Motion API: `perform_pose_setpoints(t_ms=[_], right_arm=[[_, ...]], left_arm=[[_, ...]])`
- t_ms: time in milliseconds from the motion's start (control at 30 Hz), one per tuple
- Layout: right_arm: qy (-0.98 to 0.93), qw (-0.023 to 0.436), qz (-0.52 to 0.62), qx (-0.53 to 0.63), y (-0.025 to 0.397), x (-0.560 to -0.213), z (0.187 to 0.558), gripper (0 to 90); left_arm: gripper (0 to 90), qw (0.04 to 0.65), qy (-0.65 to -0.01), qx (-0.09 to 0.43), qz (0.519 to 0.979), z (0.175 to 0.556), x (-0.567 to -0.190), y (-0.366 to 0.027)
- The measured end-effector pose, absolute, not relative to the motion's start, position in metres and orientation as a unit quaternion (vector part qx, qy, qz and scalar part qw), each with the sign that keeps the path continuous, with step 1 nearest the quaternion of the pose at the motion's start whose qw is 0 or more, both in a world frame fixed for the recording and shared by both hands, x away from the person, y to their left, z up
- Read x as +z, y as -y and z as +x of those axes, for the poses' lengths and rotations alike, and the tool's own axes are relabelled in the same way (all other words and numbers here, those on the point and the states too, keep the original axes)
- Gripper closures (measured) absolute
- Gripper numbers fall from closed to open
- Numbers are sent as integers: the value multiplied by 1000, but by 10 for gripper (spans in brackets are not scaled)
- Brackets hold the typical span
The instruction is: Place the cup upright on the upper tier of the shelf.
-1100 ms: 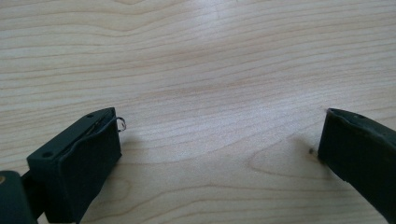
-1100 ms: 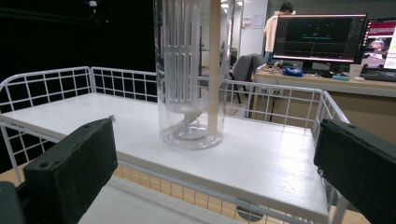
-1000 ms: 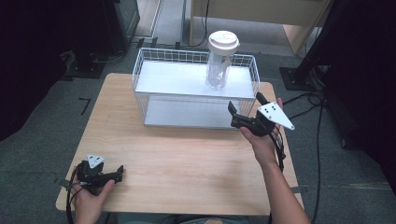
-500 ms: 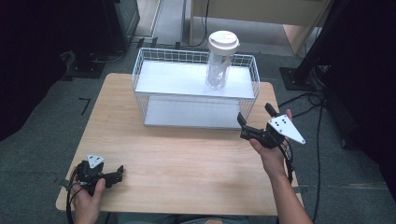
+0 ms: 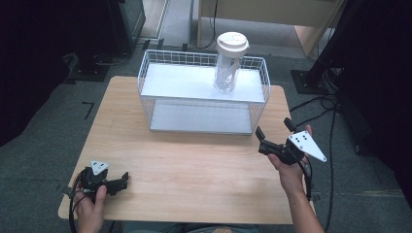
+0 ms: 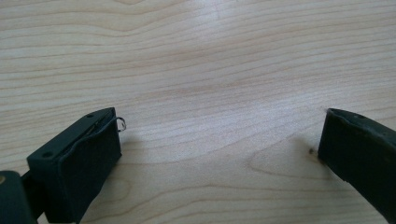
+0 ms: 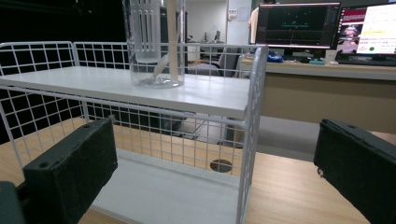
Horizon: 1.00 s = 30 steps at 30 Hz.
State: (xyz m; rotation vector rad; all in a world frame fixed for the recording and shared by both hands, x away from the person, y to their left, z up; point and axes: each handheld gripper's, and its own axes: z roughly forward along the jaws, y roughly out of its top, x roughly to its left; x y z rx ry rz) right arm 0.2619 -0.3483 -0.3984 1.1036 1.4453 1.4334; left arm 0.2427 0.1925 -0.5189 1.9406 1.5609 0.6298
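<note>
A white wire rack (image 5: 145,82) stands at the back of the wooden table (image 5: 194,165). On its upper shelf, toward the right, stands a clear tumbler (image 5: 228,68) with a white lid. My right gripper (image 5: 272,127) is held open just off the rack's front right corner, with nothing between its fingers. In the right gripper view, the rack's corner post (image 7: 252,116) and the tumbler (image 7: 154,46) sit between the wide jaws of that gripper (image 7: 210,133). My left gripper (image 5: 122,180) rests low at the table's front left. It is open over bare wood (image 6: 210,56), as the left gripper view (image 6: 220,126) shows.
The rack's lower shelf (image 5: 201,118) carries nothing. Cables (image 5: 316,109) lie on the floor to the right of the table. Desks with lit monitors (image 7: 299,23) stand far behind the rack. Bare table stretches between the two grippers.
My right gripper has drawn back from the rack toward the table's front right edge and lowered. The left gripper has stayed put.
</note>
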Motion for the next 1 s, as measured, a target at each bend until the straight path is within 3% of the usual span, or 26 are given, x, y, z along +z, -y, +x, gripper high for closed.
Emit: perform_pose_setpoints(t_ms=[1000], right_arm=[[-589, 392, 494, 506, 400, -467, 218, 0]], left_arm=[[0, 282, -582, 235, 725, 243, -519, -193]])
